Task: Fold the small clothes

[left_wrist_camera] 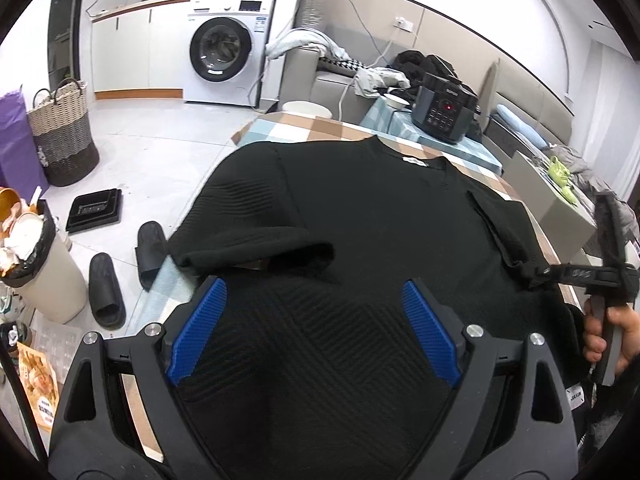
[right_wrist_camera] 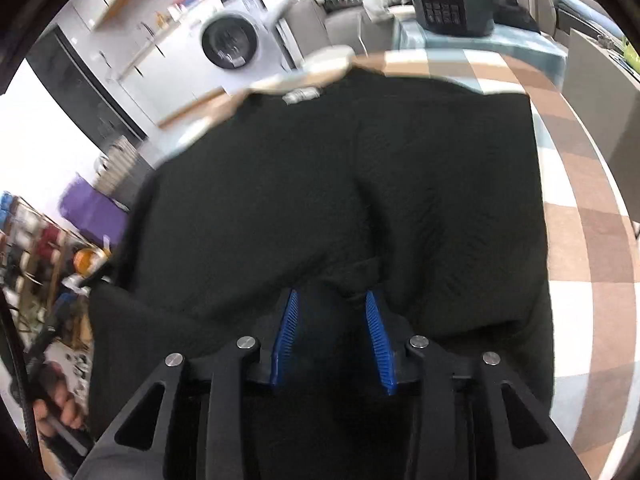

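- Two blue-padded grippers work over one black knit top [left_wrist_camera: 360, 208], which lies spread on a checked tablecloth [left_wrist_camera: 320, 128] covering the table.
- Nearest the left wrist camera, the left gripper [left_wrist_camera: 316, 328] hangs with its jaws spread wide and nothing between the pads; the ribbed lower body of the top fills the gap beneath them, though whether the pads touch the cloth cannot be told.
- In the right wrist view, the right gripper [right_wrist_camera: 332, 336] stands partly parted, a fold of black fabric sitting between its blue pads [right_wrist_camera: 378, 336]; the pads do not appear to press on it, and blur hides any contact.
- Just beyond the left gripper, a short sleeve [left_wrist_camera: 256, 252] lies folded in across the body, its cuff curled over.
- At the right side of the same view, the opposite edge [left_wrist_camera: 504, 228] is turned inward too, with the right gripper's black frame and the person's hand [left_wrist_camera: 608, 336] at that edge.
- Farther off, the neckline and its white label [left_wrist_camera: 416, 161] point away from the person, toward a dark cooker [left_wrist_camera: 444, 112] and a washing machine [left_wrist_camera: 224, 52].
- The knit looks soft, light and limp; it likely drapes and stretches rather than holding a crease.
- A pinch at the hem corners, taking both layers, seems the surest hold for folding it upward.
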`<state>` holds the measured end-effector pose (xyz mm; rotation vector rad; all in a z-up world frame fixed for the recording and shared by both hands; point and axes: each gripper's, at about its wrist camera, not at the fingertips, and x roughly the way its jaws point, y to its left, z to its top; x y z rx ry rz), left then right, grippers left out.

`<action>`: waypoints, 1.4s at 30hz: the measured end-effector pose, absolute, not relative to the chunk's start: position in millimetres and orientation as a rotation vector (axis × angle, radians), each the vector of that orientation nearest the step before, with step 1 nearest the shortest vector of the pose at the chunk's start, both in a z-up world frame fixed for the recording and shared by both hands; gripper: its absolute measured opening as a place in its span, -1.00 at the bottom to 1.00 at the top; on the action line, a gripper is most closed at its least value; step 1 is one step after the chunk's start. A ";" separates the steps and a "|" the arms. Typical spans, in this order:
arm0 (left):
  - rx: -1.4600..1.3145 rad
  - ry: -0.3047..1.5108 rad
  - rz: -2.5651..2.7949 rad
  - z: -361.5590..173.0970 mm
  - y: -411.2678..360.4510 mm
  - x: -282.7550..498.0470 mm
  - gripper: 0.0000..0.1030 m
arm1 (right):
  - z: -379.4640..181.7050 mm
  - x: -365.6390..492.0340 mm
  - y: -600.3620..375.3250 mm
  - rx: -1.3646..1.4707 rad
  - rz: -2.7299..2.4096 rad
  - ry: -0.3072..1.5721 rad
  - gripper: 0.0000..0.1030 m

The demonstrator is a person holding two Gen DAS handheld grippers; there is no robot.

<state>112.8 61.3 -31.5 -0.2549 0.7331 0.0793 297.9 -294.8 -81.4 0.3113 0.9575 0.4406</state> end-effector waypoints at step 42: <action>-0.314 0.767 0.055 -59.3 73.9 120.7 0.72 | -91.3 307.5 -281.5 0.250 0.155 0.955 -0.91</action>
